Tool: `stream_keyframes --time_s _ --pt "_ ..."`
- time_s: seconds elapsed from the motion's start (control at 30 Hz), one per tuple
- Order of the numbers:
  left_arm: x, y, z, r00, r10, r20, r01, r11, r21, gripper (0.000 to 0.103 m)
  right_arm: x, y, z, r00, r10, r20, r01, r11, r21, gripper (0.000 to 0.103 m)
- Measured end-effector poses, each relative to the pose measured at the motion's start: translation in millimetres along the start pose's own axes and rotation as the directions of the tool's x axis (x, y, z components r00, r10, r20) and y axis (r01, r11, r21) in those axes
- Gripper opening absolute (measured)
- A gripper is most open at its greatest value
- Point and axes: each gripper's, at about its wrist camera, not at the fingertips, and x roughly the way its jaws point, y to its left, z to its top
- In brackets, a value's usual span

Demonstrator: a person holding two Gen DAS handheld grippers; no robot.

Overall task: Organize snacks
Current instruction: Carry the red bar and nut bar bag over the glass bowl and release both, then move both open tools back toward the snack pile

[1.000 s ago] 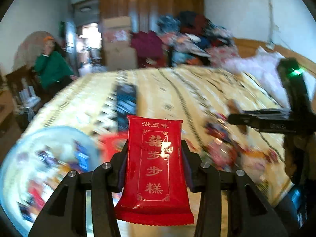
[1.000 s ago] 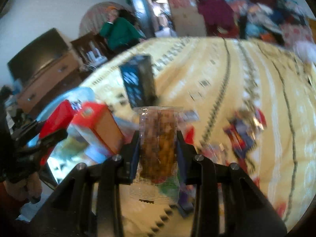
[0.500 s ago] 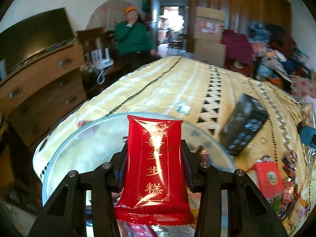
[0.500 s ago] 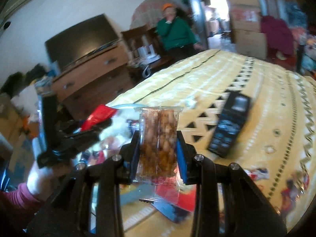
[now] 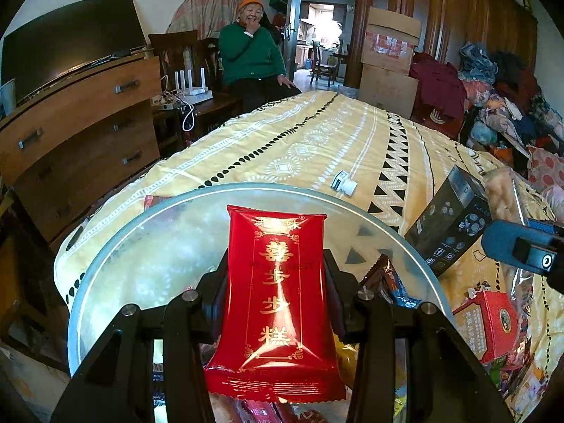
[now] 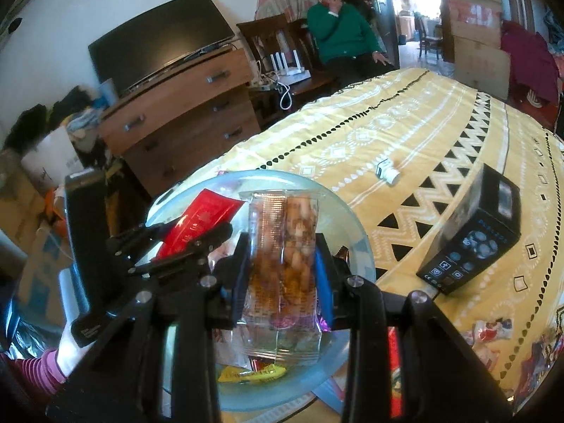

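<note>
2 crinkly snack packets [image 5: 278, 303] [image 6: 282, 268] hang above the round glass bowl [image 5: 148, 246].

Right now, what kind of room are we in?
Most likely a lived-in bedroom at home. A bed with a yellow patterned cover fills the middle, a wooden chest of drawers with a television stands beside it, and a pile of clothes lies at the far side.

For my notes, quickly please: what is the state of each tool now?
Left tool: closed on the red snack packet.
Right tool: closed on the clear nut packet.
</note>
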Motion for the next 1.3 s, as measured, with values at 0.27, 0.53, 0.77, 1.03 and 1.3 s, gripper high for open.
stream_keyframes --time_s 0.27,0.53,0.77,1.03,1.3 --pt "5 3 4 1.000 -0.001 -0.012 0.001 1.000 -0.012 0.046 14 3 5 1.000 -0.005 -0.024 0.005 1.000 -0.008 0.034" --pt "15 4 5 0.999 0.000 -0.039 0.000 1.000 -0.019 0.046 22 0 7 0.999 -0.003 -0.036 0.003 1.000 0.002 0.034" --pt "26 7 3 0.996 -0.016 -0.085 0.013 0.999 -0.037 0.064 35 -4 -3 0.994 -0.029 -0.107 0.032 0.999 0.021 0.041" --pt "-9 5 4 0.999 -0.037 0.013 0.038 0.997 -0.064 0.071 -92 -74 -90 0.975 -0.184 0.128 0.165 0.976 0.144 0.068" --pt "-67 -40 -10 0.988 -0.134 0.079 0.134 0.991 0.014 0.071 -174 -308 -242 0.813 -0.517 -0.268 0.577 0.651 0.493 0.069"
